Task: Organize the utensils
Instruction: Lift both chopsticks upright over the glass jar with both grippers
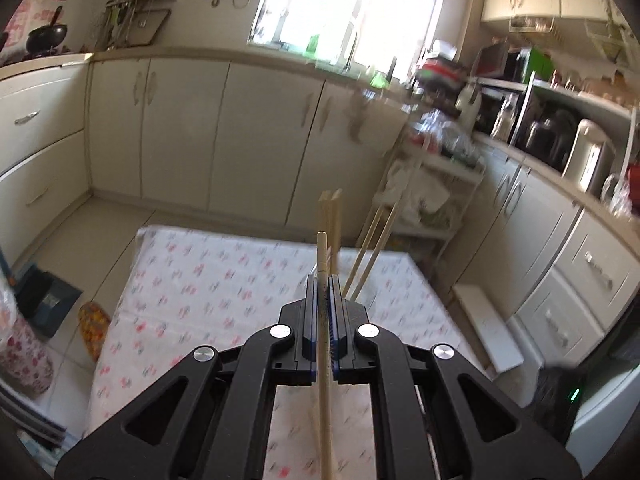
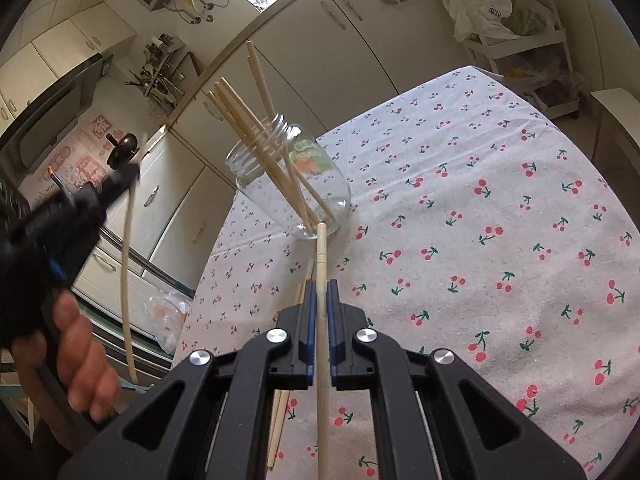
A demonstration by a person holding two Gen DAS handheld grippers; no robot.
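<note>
chopstick (image 2: 322,320) in right tongs (image 2: 320,288)

Right gripper (image 2: 320,284) near centre, jaws closed on a chopstick (image 2: 322,320) that runs lengthwise between them, tip pointing away. Just beyond the tip: glass jar (image 2: 304,184) standing on the cherry-print tablecloth (image 2: 500,240), holding a bundle of chopsticks (image 2: 256,128) that lean left. Two loose chopsticks (image 2: 280,412) lie on the cloth beneath the gripper's left side. Far left, blurred: left gripper (image 2: 120,180) in a hand (image 2: 80,360), clamping a pale chopstick (image 2: 127,280) that hangs downward. Cabinets (image 2: 312,40) behind.
</note>
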